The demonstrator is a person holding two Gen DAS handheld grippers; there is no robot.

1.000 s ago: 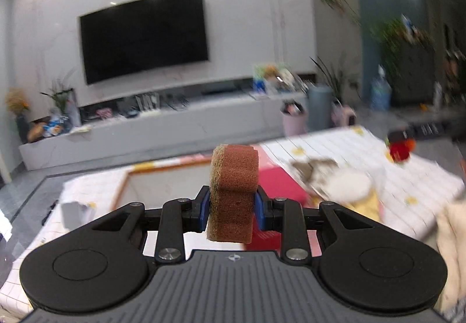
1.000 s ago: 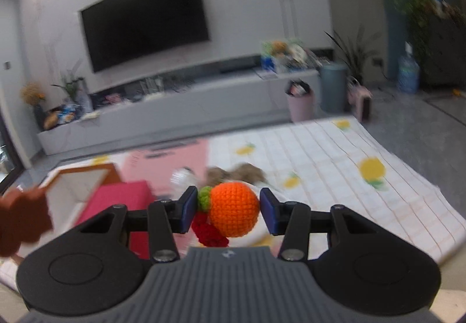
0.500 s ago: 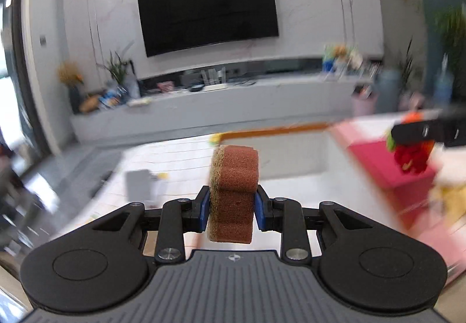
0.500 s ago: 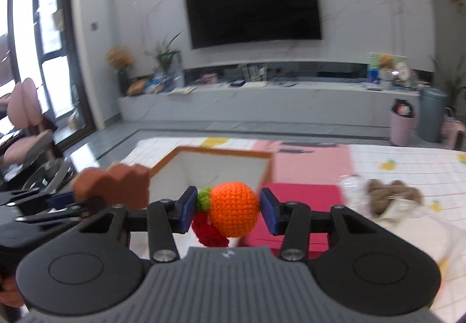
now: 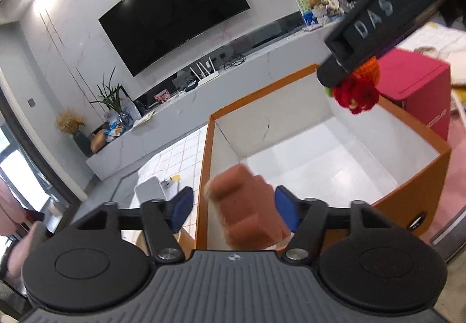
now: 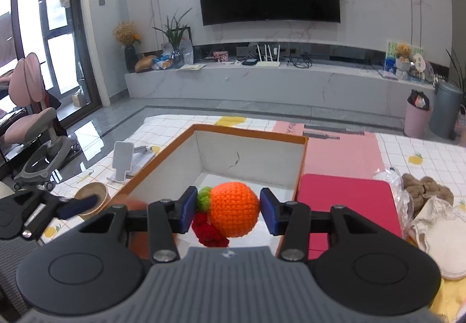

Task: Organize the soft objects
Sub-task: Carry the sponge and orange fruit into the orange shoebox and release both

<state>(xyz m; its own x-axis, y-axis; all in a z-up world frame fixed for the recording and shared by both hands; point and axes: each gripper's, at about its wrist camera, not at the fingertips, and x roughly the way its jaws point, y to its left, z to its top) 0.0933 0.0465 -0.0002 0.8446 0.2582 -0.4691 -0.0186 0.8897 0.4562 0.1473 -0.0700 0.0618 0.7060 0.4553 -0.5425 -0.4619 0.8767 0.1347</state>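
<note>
My left gripper [image 5: 234,210] is open over the near left corner of the orange box [image 5: 413,200]. The brown sponge [image 5: 247,212] is blurred and tilted between the spread jaws, touching neither blue pad. My right gripper [image 6: 224,210] has widened; the orange crocheted fruit [image 6: 234,212] with its red and green parts sits between the jaws with small gaps to both pads, above the box's white inside [image 6: 250,159]. In the left wrist view the right gripper [image 5: 352,81] hangs over the box's far right corner with the fruit [image 5: 356,89] under it.
A pink box [image 6: 349,206] stands right of the orange box. Brown and cream soft items [image 6: 428,206] lie further right on the checked cloth [image 6: 431,156]. A paper cup [image 6: 91,200] and a white phone stand [image 6: 123,159] are left of the box.
Both grippers moved over the orange box and tilted down. The left jaws opened and the sponge came free and tilted. The right jaws widened around the fruit.
</note>
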